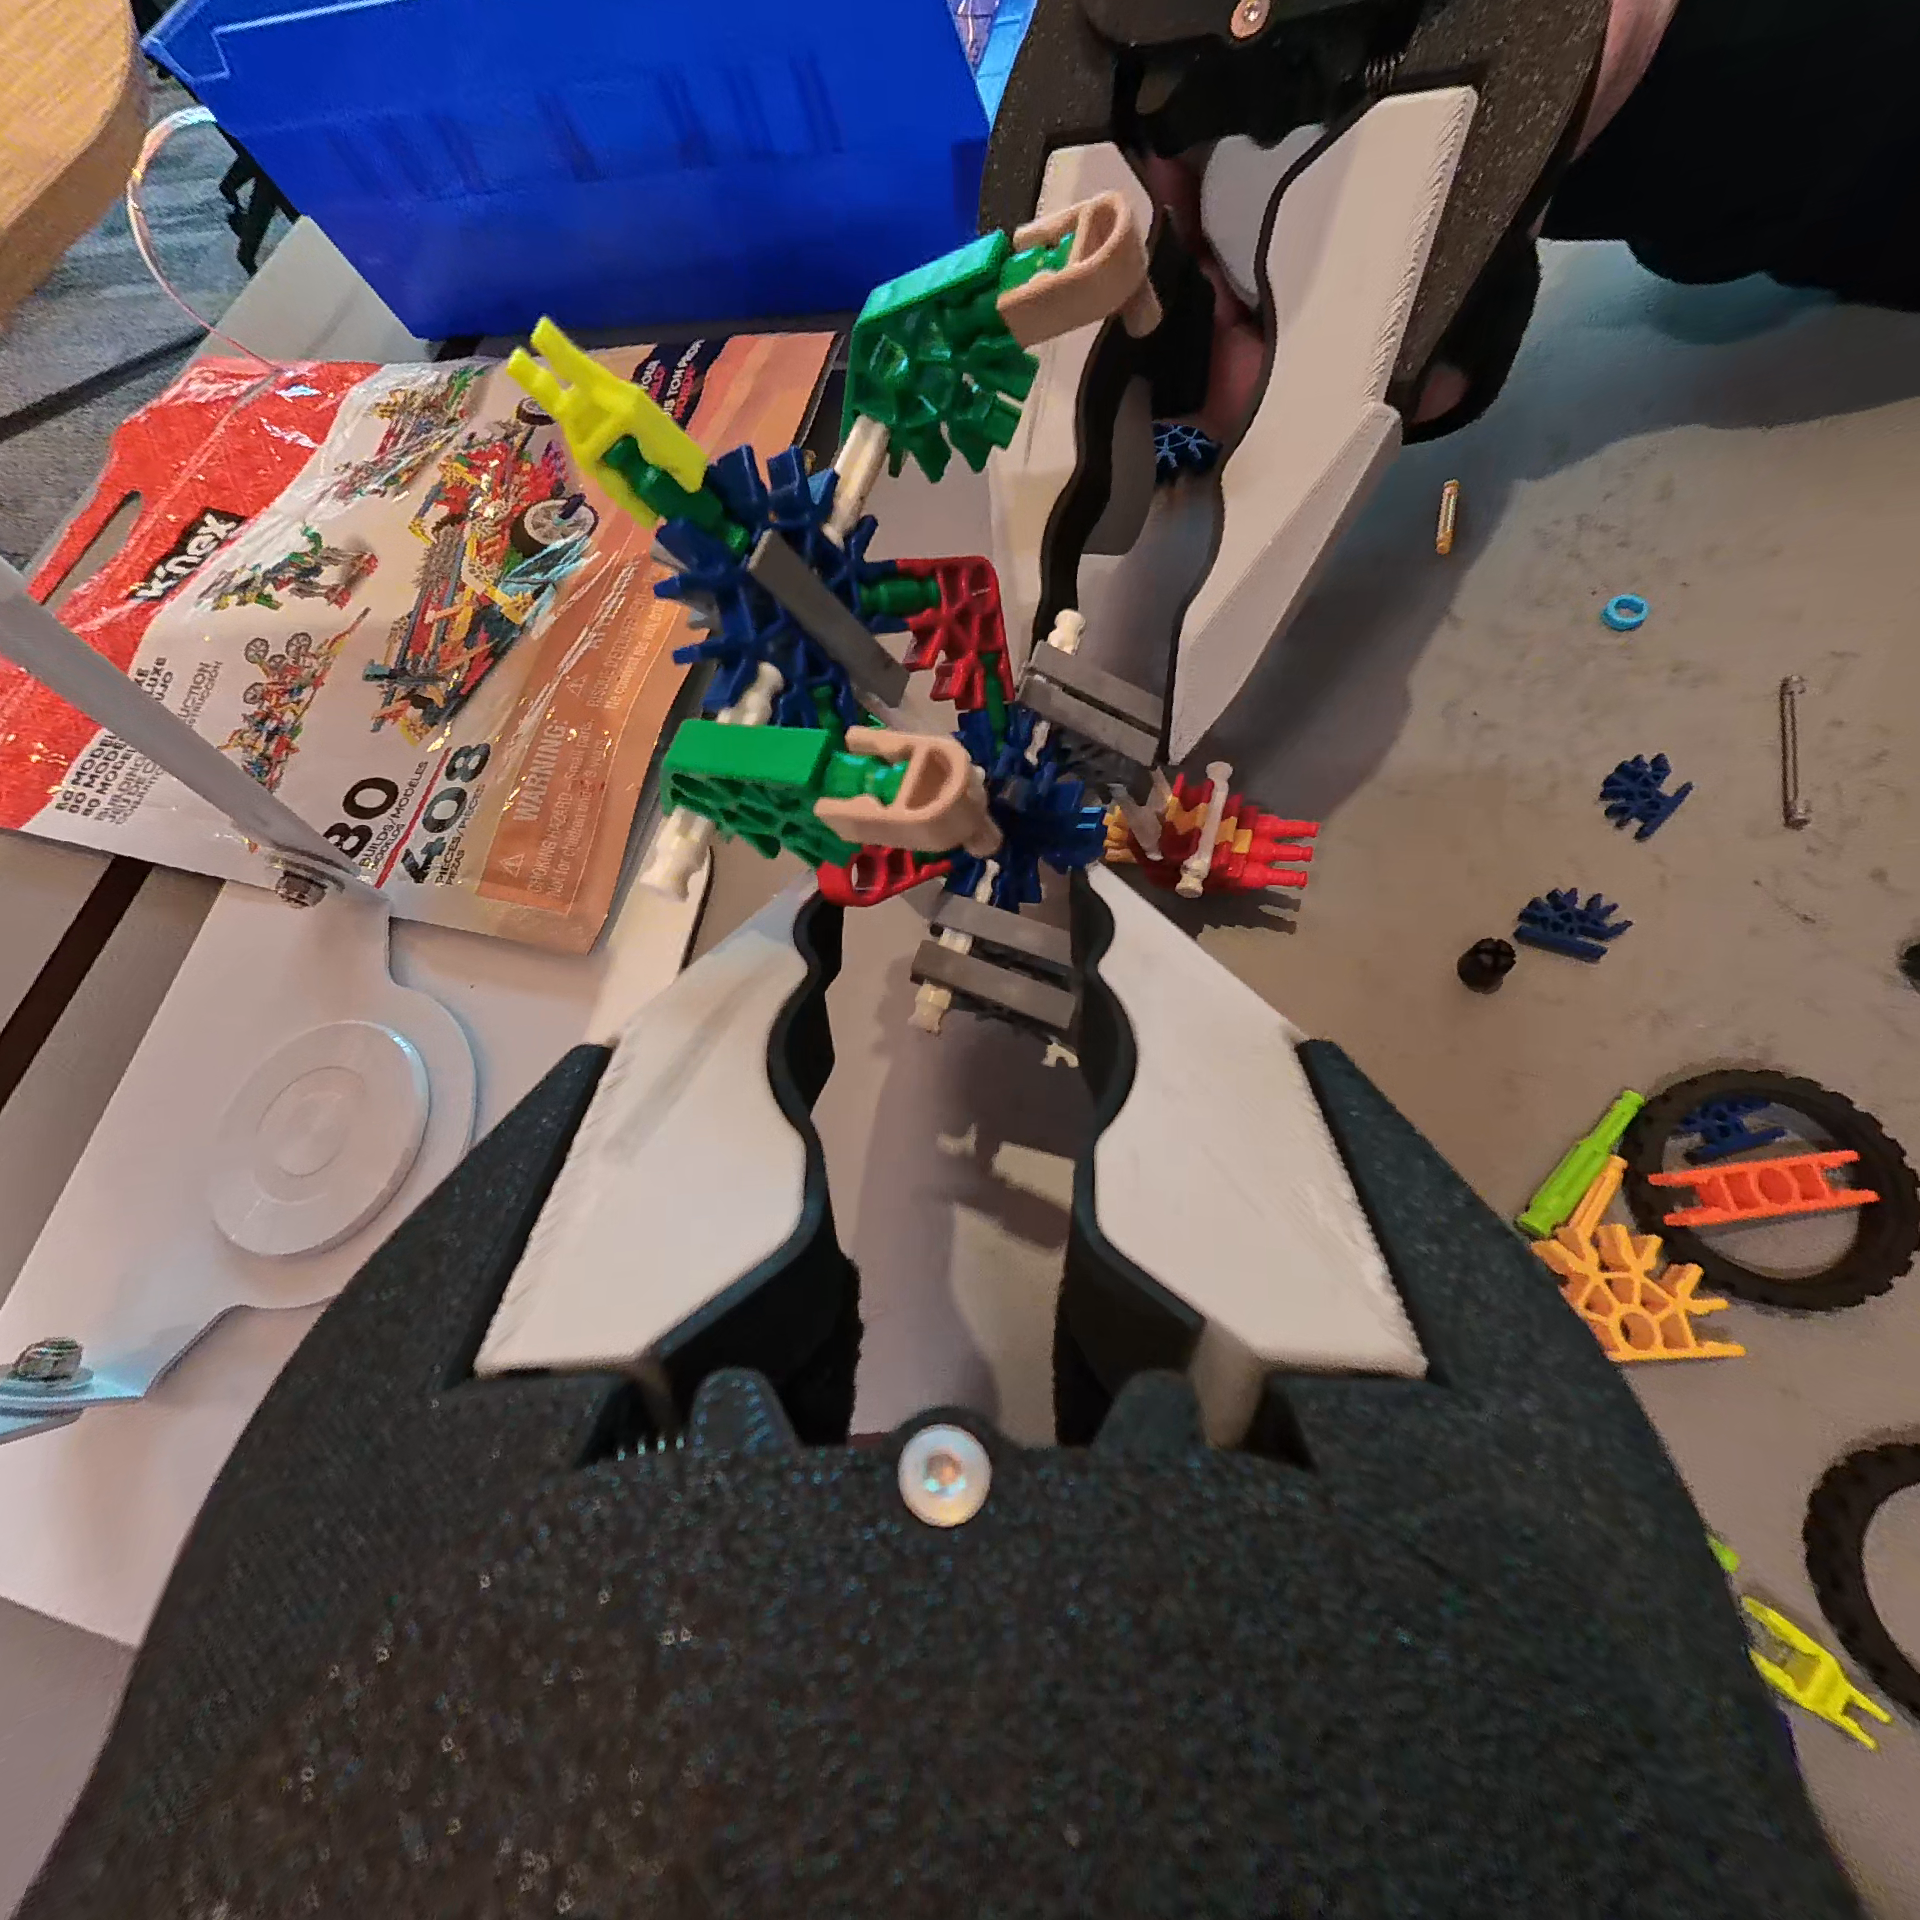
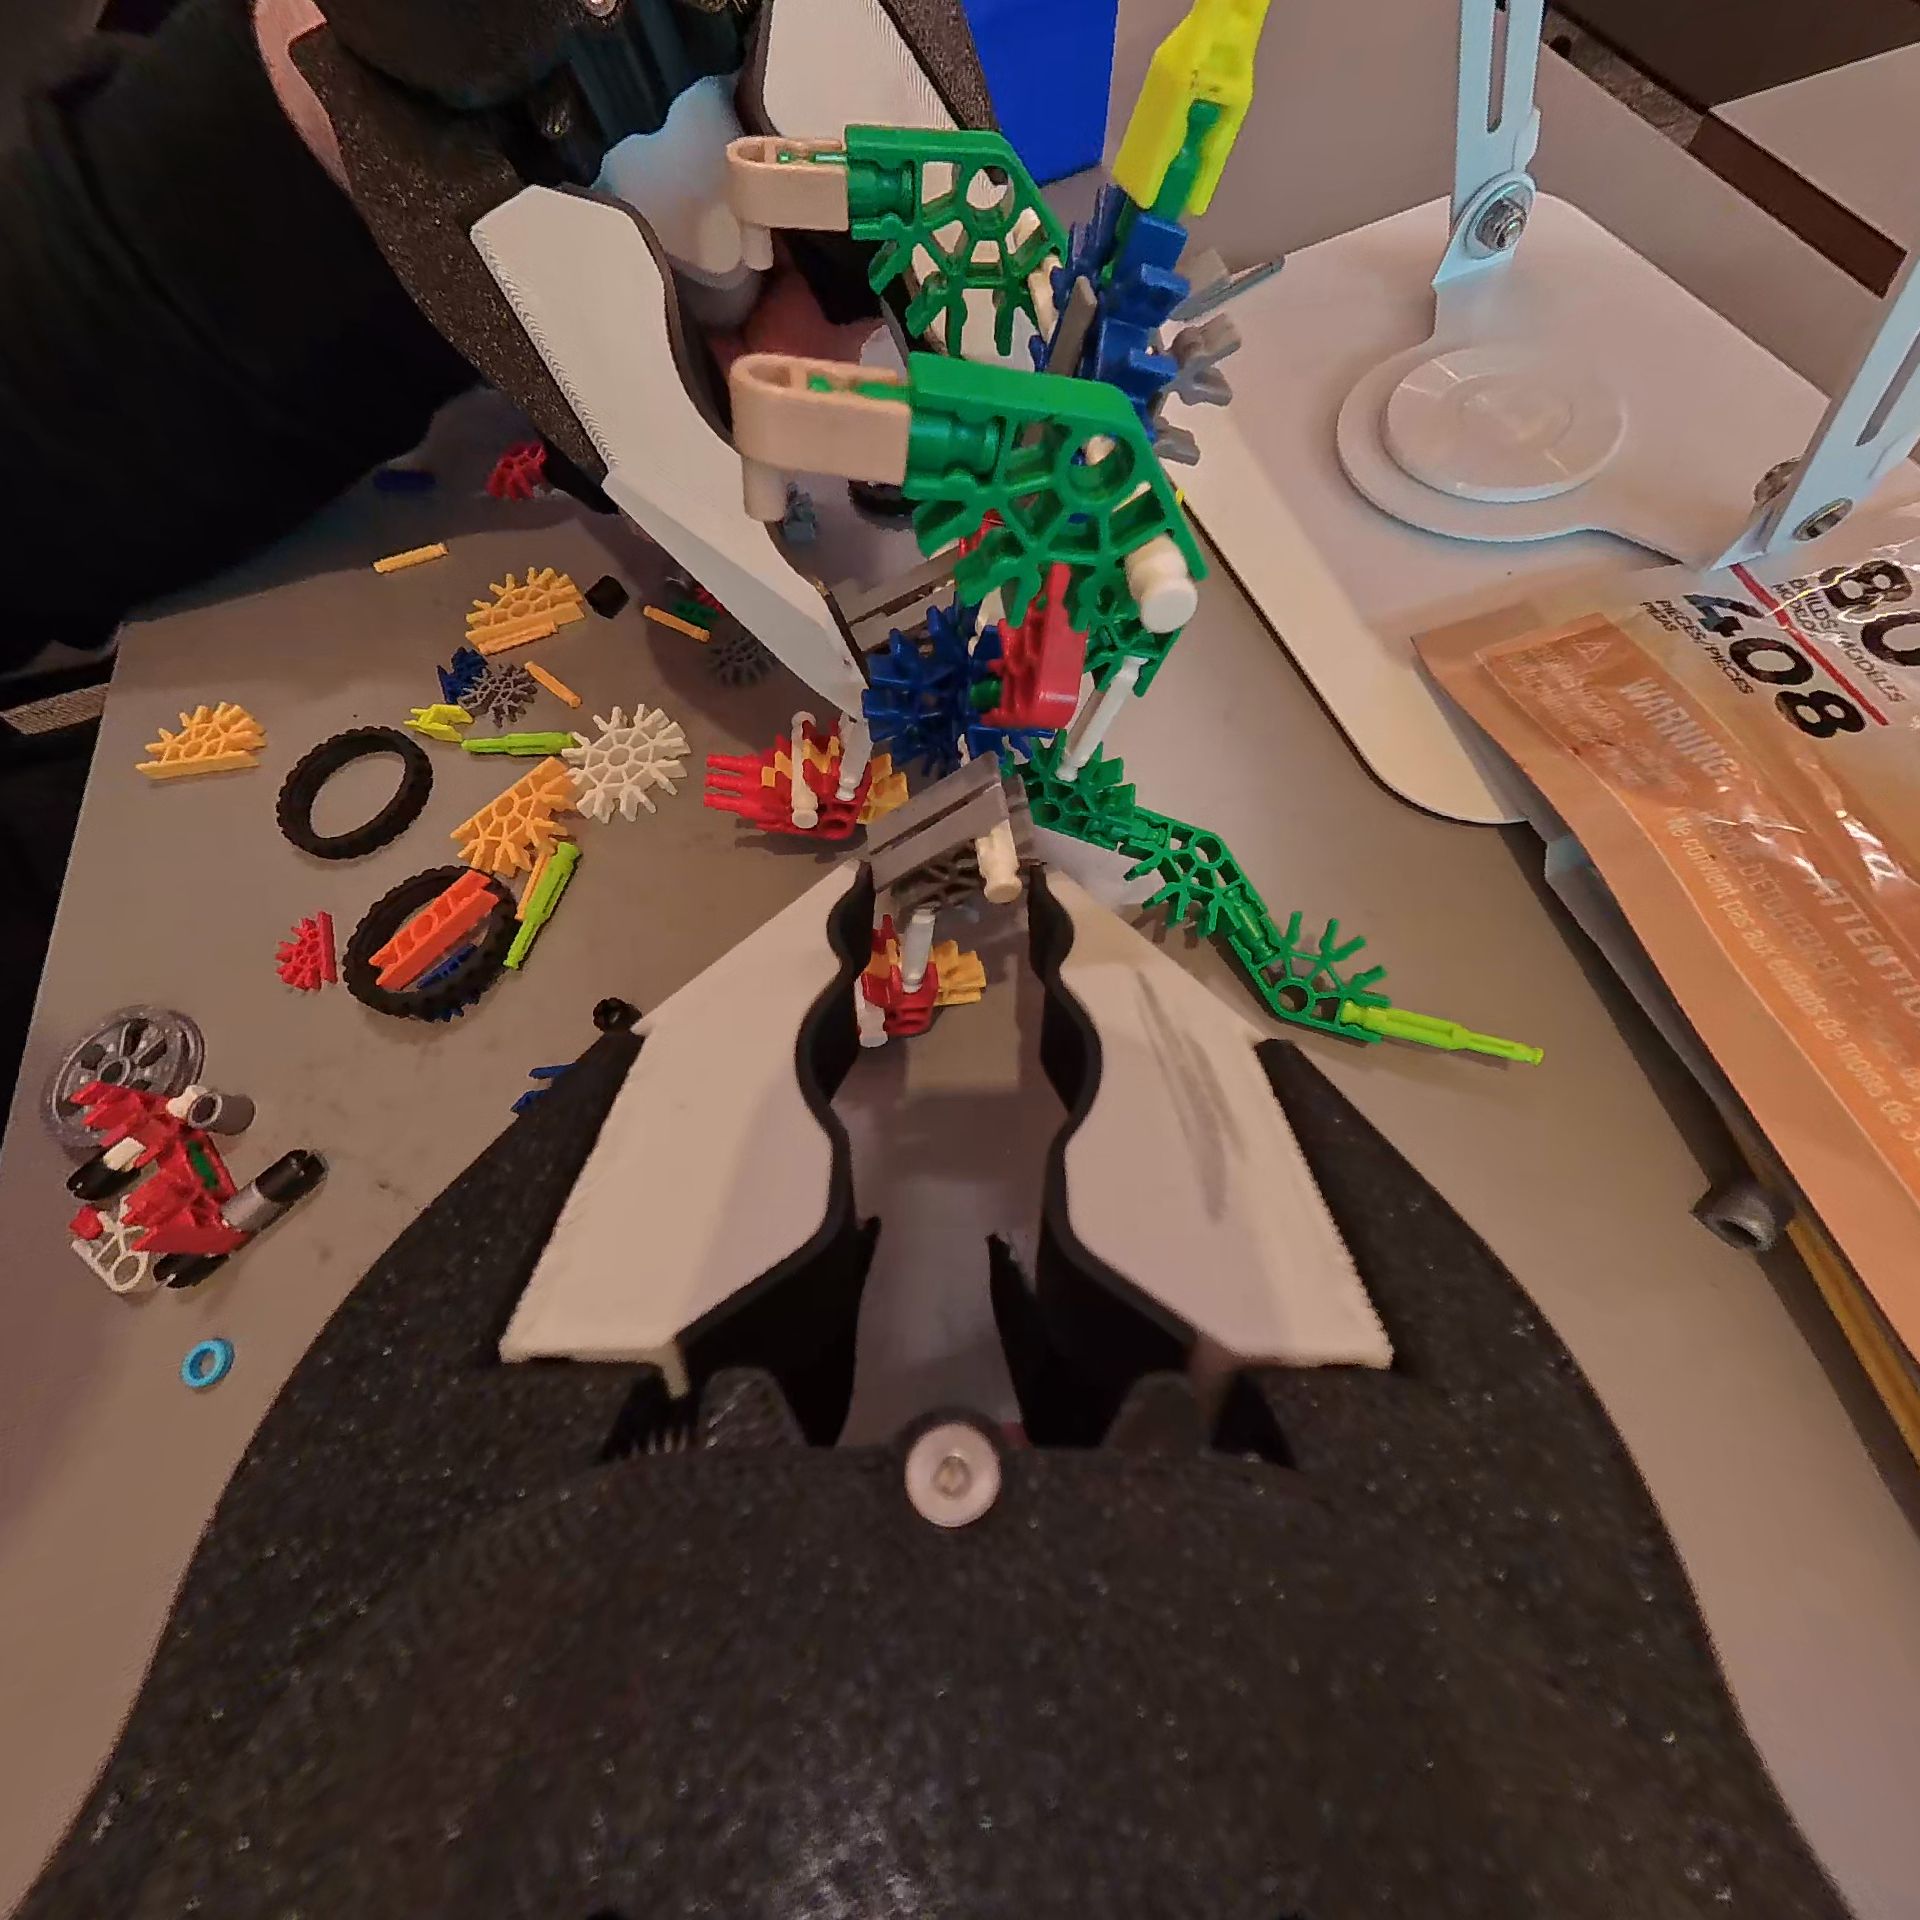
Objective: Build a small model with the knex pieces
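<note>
Grey table (image 1: 1558, 644); both tongs (image 1: 995, 940) (image 2: 945, 883) clamp model (image 1: 831, 644).

A glossy printed plastic toy bag (image 1: 343, 623) is lying beside a blue plastic bin (image 1: 582, 156); black rubber tyres (image 2: 353, 795) are resting among scattered connectors.

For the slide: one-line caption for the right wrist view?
Both grippers, right and left, grip grey parts of a multicoloured construction-toy model above a grey table strewn with loose pieces.

Both grippers were on the toy model (image 2: 1018, 540).
Right gripper (image 2: 951, 883) pinched its grey bottom piece; loose parts (image 2: 520, 800) lay left.
</note>
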`<state>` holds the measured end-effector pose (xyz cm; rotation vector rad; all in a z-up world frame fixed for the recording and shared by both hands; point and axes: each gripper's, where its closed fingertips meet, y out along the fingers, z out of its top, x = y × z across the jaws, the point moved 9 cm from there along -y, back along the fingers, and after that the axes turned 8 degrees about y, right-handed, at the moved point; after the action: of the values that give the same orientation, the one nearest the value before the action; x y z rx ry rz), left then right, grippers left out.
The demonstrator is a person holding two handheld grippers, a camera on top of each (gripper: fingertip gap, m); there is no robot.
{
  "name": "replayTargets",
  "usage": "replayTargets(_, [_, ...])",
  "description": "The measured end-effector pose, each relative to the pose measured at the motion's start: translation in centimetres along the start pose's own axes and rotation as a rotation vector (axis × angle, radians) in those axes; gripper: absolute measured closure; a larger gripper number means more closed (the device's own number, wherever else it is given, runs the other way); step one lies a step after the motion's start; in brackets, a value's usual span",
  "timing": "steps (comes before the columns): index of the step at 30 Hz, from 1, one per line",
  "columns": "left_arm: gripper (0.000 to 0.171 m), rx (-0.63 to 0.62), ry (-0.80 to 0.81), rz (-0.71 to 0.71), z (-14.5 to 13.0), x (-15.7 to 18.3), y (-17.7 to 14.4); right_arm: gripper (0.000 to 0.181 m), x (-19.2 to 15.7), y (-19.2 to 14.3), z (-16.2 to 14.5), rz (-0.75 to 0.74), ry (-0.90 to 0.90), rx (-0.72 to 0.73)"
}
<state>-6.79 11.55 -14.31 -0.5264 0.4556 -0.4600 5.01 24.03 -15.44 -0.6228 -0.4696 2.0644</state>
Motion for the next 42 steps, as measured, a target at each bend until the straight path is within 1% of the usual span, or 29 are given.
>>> replayTargets(9, [0.127, 0.015, -0.049, -0.006, -0.1, -0.5, -0.7, 0.152, 0.3, -0.2, -0.1, -0.005, 0.005, 0.001])
replayTargets(11, [0.13, 0.009, -0.05, -0.012, -0.1, -0.4, -0.7, 0.152, 0.3, -0.3, -0.1, -0.003, 0.003, 0.0])
replayTargets(17, [0.13, -0.002, -0.052, 0.002, 0.0, -0.5, -0.8, 0.153, 0.3, -0.4, -0.2, 0.0, -0.009, -0.005])
replayTargets(24, [0.129, -0.011, -0.118, 0.047, -0.5, -1.4, -1.2, 0.153, 0.7, -0.9, -0.3, -0.038, -0.027, -0.011])
replayTargets(30, [0.129, -0.02, -0.105, -0.003, -0.6, -0.8, -0.7, 0.153, 0.9, -0.9, -0.4, -0.05, -0.041, -0.007])
replayTargets(31, [0.13, -0.024, -0.101, -0.008, -0.6, -0.7, -0.6, 0.156, 0.9, -0.9, -0.4, -0.053, -0.044, -0.008])
replayTargets(42, [0.143, -0.034, -0.07, -0.023, -0.6, -0.1, 0.6, 0.155, 1.0, -0.9, -0.5, -0.061, -0.048, -0.013])
